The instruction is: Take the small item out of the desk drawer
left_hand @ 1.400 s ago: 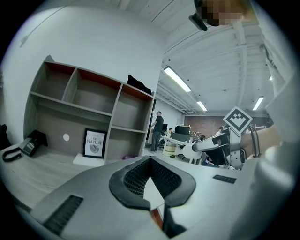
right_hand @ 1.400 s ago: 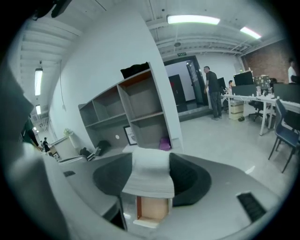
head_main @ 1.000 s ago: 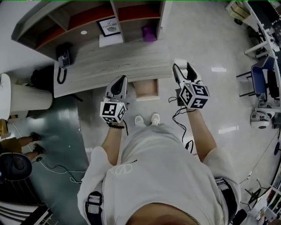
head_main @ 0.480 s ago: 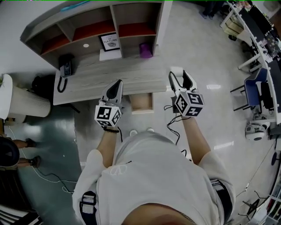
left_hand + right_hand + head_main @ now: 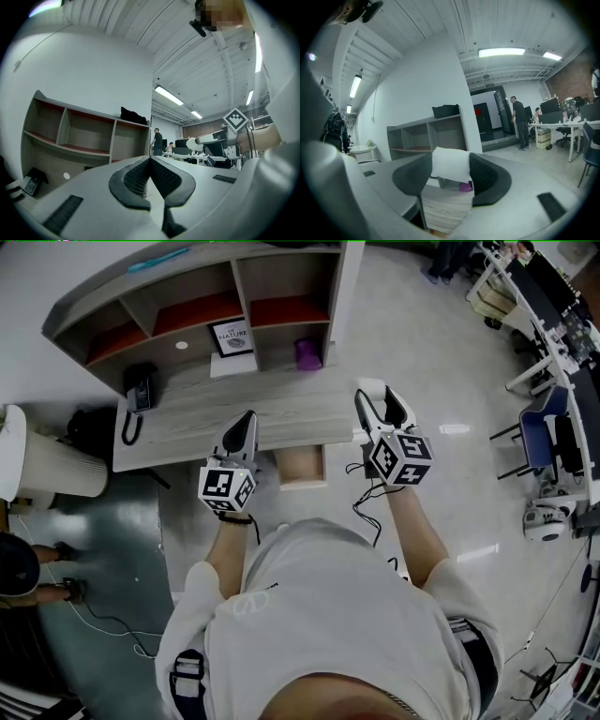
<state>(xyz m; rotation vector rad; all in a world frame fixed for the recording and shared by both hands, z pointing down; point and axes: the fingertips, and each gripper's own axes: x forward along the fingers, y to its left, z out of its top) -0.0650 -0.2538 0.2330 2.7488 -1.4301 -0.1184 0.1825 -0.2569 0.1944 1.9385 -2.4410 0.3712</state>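
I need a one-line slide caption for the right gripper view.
Right gripper holding a small white item between its jaws, wooden desk and shelves beyond.

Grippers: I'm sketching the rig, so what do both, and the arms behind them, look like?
Left gripper and right gripper are grey with dark pads; each carries a black-and-white marker cube. A black cable hangs from the right one. Short white sleeves.

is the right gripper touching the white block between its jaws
Touching. The right gripper view shows the white block wedged between the right gripper's two dark pads, both pressed against its sides with no gap.
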